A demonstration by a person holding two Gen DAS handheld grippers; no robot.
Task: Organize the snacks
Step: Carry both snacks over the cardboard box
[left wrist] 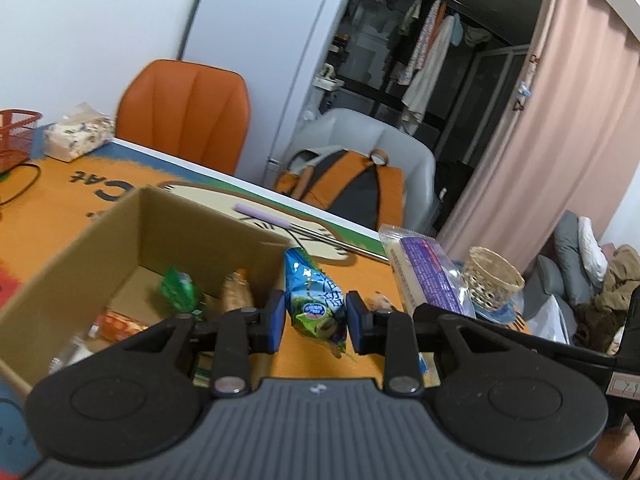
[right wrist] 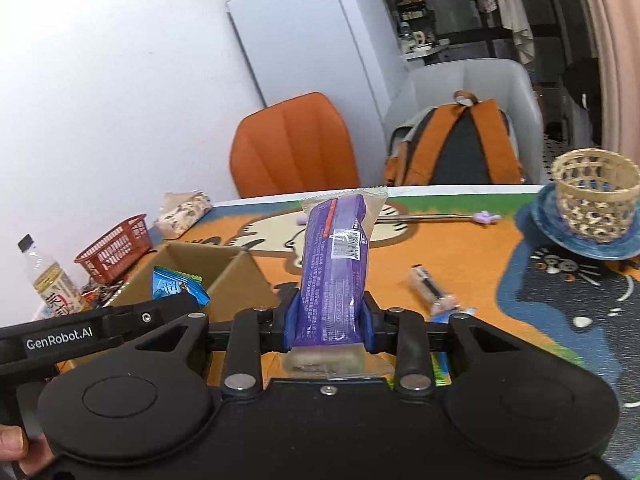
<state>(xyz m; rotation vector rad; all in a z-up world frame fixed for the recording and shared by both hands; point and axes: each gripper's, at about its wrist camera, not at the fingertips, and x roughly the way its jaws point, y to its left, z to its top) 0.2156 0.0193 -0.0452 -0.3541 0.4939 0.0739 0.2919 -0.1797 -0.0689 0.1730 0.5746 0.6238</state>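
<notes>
Left gripper (left wrist: 315, 322) clamps a crinkled blue-green foil packet (left wrist: 316, 300) beside the open cardboard box (left wrist: 120, 236); right gripper (right wrist: 331, 320) clamps a glossy purple bar wrapper (right wrist: 336, 260) above the orange mat (right wrist: 460, 256).

The room is evenly and fairly brightly lit from overhead, with soft shadows. The white wall (right wrist: 120, 80) reads clean, without hot spots. In the left wrist view the open wardrobe (left wrist: 420, 60) at 1 o'clock sinks into gloom. Small glints sit on the blue snack bag (left wrist: 316, 300) and the purple snack pack (right wrist: 336, 264). Fisheye bending curves the fridge (right wrist: 320, 40) and the pink curtain (left wrist: 560, 120); corners vignette. Slight motion blur softens the cardboard box (left wrist: 120, 240).
</notes>
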